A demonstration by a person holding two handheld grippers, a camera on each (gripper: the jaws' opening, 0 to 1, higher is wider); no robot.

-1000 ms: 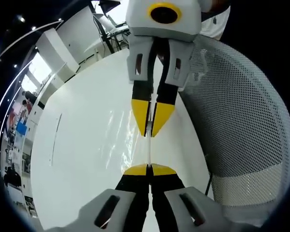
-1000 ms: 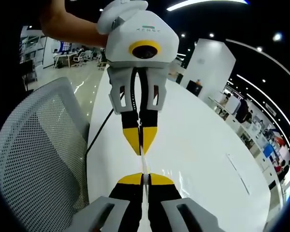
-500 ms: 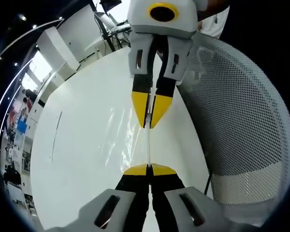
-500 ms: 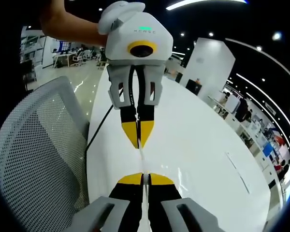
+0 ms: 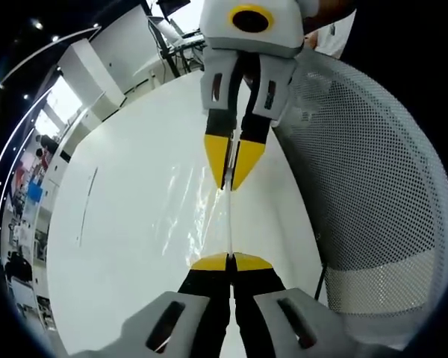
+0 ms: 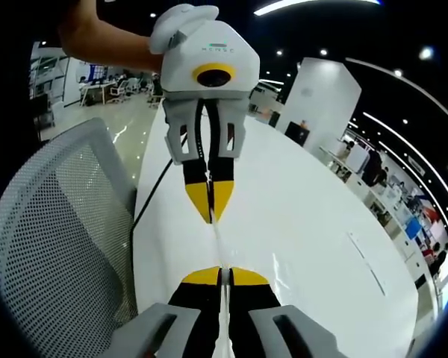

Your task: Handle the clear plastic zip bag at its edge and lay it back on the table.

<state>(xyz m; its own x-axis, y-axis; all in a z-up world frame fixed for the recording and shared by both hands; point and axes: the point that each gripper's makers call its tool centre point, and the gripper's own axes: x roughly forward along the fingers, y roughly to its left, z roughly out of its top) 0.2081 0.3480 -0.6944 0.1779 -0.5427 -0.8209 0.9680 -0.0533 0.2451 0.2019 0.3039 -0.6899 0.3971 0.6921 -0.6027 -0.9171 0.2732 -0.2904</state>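
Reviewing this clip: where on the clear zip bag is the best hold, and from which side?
The stiff top edge of the zip bag, taken end-on from both ends: it hangs thin and taut between the left tongs and the right tongs, both shut on it.

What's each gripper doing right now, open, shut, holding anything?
Left gripper: shut on the edge of the clear zip bag.
Right gripper: shut on the same bag edge, which runs taut between the two above the white table.

White table [image 5: 119, 246], thin strip [image 5: 85, 209].
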